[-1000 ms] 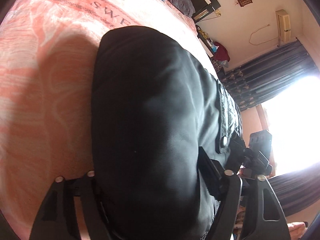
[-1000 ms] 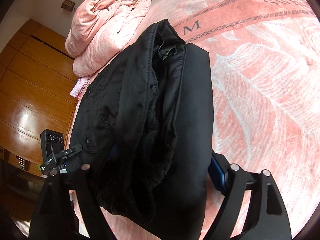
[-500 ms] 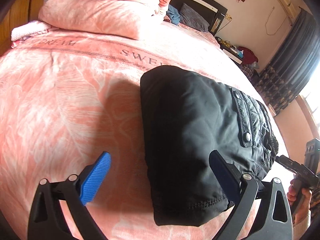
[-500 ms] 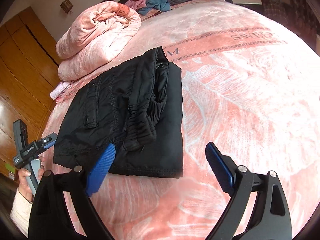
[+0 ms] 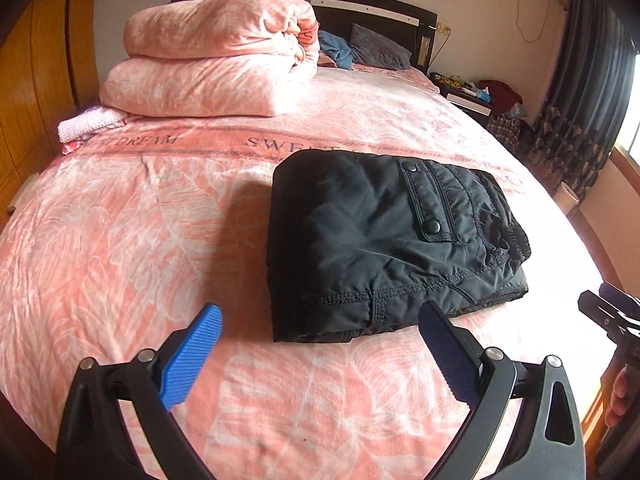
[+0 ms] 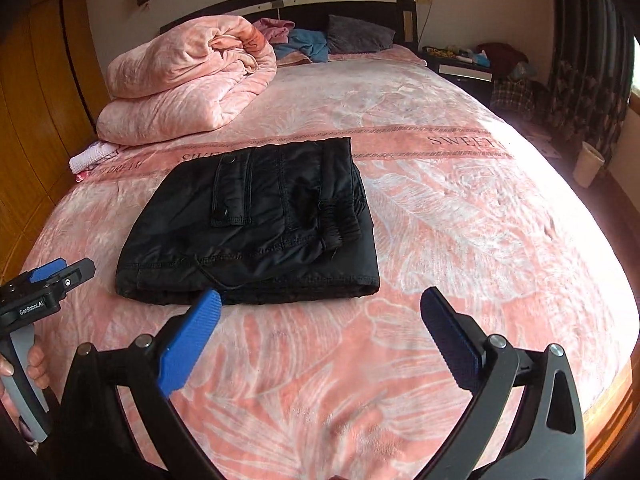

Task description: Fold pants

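Both tongs are clear of the pants [image 5: 384, 240]: left tongs [image 5: 320, 344] spread wide and empty, right tongs [image 6: 320, 328] opening, nothing between. Pants lie folded on the bed [image 6: 460, 208]; folding looks finished, perhaps only tidying left.

A wide bed [image 5: 120, 240] with a pink leaf-patterned cover fills the frame; folded black pants [image 5: 384, 236] lie at its centre, a folded pink quilt [image 5: 216, 56] at upper left, a small pink-white cloth [image 5: 86, 124] beside it
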`<state>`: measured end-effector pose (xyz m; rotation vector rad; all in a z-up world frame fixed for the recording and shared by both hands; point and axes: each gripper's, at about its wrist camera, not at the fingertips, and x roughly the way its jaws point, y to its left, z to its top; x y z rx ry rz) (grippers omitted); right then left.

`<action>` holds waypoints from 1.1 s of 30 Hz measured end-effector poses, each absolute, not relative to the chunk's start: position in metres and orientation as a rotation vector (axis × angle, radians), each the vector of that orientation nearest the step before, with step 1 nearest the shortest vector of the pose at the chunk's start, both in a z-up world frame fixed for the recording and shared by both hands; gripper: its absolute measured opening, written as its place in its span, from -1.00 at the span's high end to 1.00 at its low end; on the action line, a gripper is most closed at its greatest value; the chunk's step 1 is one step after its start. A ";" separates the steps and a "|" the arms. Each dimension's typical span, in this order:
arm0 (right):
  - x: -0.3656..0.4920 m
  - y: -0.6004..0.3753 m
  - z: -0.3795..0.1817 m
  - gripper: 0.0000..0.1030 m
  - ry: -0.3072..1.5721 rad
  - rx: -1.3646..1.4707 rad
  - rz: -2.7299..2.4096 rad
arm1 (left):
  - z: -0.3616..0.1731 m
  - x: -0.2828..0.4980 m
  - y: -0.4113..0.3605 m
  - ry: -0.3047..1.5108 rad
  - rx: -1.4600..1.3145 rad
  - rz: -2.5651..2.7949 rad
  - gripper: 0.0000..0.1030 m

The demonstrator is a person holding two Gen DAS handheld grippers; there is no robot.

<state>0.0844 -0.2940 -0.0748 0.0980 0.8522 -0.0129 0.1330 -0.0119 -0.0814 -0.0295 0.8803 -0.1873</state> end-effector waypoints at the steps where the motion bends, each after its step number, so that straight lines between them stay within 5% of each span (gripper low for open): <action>1: 0.081 -0.293 -0.072 -0.94 0.850 0.094 -0.013 | -0.076 0.128 -0.011 0.866 -0.034 -0.183 -0.92; 33: 0.023 -0.259 -0.020 -0.94 0.793 0.053 -0.032 | -0.016 0.057 -0.018 0.736 0.049 -0.108 -0.92</action>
